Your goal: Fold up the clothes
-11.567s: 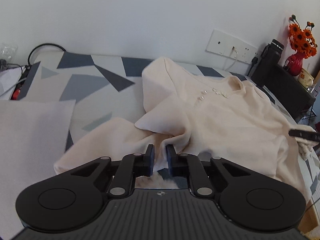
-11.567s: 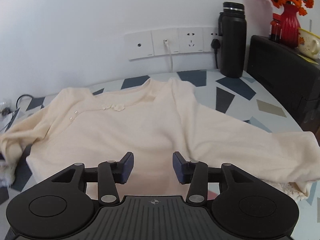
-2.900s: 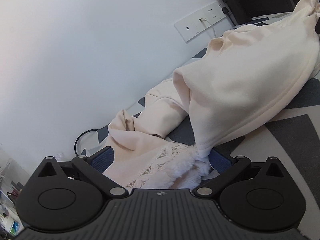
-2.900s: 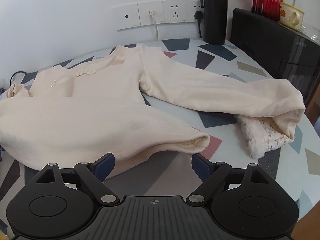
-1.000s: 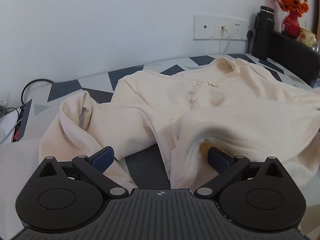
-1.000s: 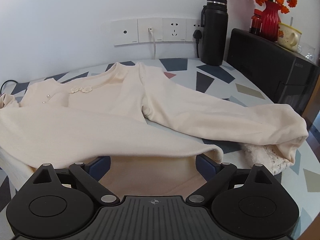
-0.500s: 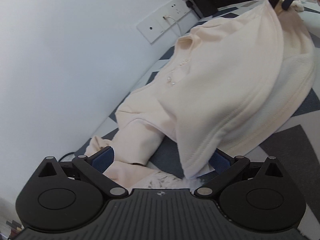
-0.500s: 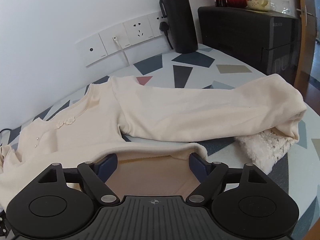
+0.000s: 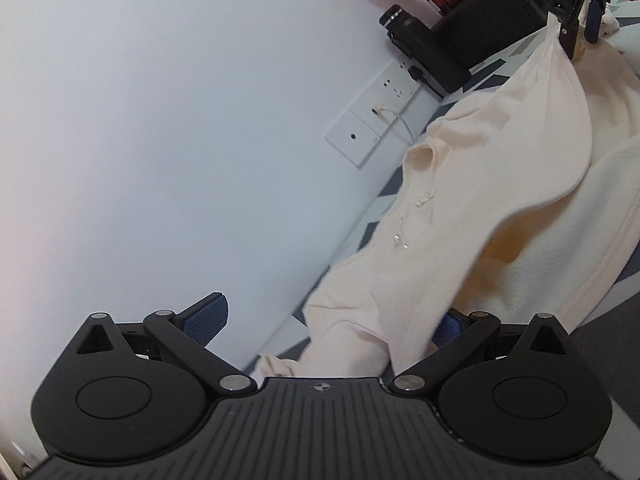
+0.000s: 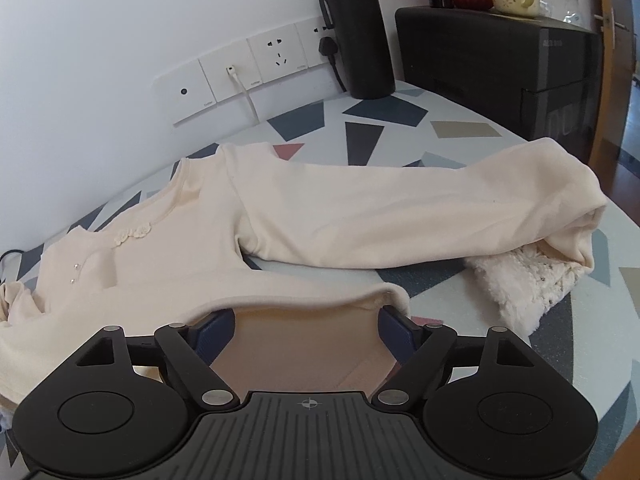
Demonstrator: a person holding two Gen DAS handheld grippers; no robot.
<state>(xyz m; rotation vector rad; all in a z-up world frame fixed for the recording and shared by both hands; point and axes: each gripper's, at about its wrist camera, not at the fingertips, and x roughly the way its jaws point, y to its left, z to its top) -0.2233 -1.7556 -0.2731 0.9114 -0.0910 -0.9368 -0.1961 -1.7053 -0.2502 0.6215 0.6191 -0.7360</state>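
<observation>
Both grippers, left [image 9: 334, 320] and right [image 10: 307, 326], fingers spread wide with the top's [image 10: 320, 216] hem draped between them unpinched, hold it above the tabletop [image 10: 384, 120], probably to fold it back.

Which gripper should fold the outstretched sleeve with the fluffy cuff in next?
Right. The outstretched sleeve and its fluffy cuff lie just ahead of the open right gripper; the left gripper sits at the opposite side, facing the wall.
</observation>
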